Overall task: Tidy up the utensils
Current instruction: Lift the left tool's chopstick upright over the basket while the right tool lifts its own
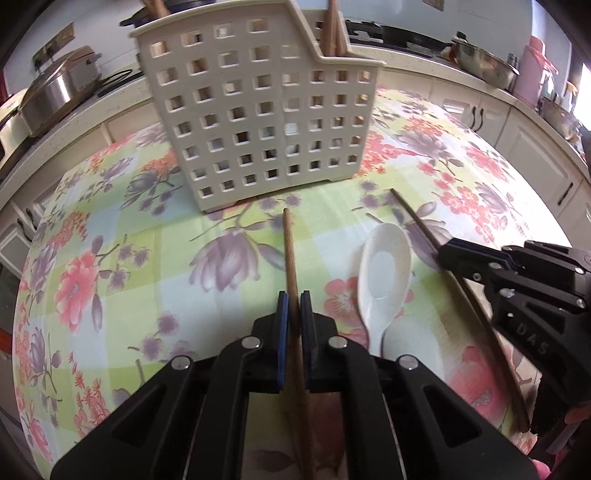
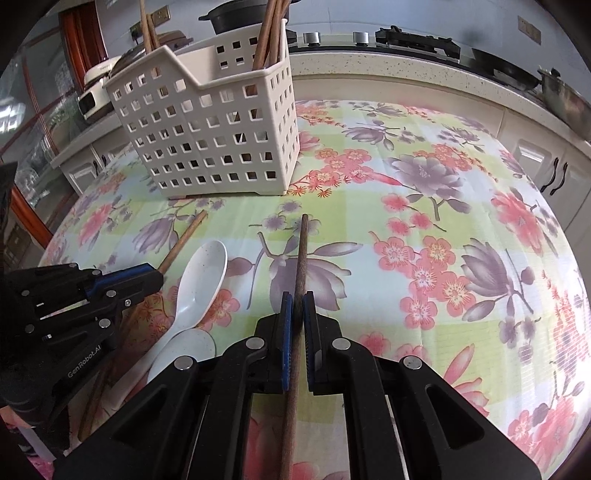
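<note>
Left gripper (image 1: 294,306) pinches wooden chopstick (image 1: 289,251) mid-shaft; right gripper (image 2: 297,306) likewise clamps darker chopstick (image 2: 301,254). Both stiff, light, slippery: you keep grip central.

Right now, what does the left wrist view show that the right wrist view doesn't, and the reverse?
Left wrist only: a steel lidded cooker at far left and a pink flask at far right. Right wrist only: two stove knobs and a second spoon bowl under the first. Both: the caddy holding chopsticks, the white spoon, and a shut gripper clamping a chopstick: left, right.
</note>
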Demonstrator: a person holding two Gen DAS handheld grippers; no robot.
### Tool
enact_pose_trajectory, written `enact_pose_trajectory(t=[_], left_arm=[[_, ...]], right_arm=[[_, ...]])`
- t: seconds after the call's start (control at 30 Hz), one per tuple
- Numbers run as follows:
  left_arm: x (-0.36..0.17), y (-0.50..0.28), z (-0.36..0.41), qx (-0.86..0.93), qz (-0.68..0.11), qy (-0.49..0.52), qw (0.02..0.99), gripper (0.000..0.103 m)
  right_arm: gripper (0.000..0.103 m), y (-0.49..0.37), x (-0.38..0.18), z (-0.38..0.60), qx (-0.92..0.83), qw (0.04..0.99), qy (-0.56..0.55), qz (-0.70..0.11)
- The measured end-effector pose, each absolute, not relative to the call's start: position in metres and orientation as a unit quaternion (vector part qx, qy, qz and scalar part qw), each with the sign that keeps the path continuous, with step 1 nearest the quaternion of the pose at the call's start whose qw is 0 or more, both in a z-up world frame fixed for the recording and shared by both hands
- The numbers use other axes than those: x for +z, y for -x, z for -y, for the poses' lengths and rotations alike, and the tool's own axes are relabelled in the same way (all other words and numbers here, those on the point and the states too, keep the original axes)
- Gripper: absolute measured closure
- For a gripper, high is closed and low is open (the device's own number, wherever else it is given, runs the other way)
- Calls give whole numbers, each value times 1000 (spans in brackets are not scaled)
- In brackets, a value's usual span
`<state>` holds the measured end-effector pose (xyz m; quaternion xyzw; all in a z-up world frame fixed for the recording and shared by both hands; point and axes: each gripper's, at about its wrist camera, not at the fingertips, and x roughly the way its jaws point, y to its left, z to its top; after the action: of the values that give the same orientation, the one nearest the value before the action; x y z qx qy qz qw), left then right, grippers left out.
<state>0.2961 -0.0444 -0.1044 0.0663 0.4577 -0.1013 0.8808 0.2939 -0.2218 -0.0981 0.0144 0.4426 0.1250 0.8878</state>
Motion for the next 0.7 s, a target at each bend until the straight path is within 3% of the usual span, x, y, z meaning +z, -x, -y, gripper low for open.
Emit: enact_pose_trajectory(t=[0.7], left_arm=[[-24, -233, -1, -75, -352, -7, 933, 97]], right_arm=[[97, -241, -15, 222, 149, 936, -28, -317]])
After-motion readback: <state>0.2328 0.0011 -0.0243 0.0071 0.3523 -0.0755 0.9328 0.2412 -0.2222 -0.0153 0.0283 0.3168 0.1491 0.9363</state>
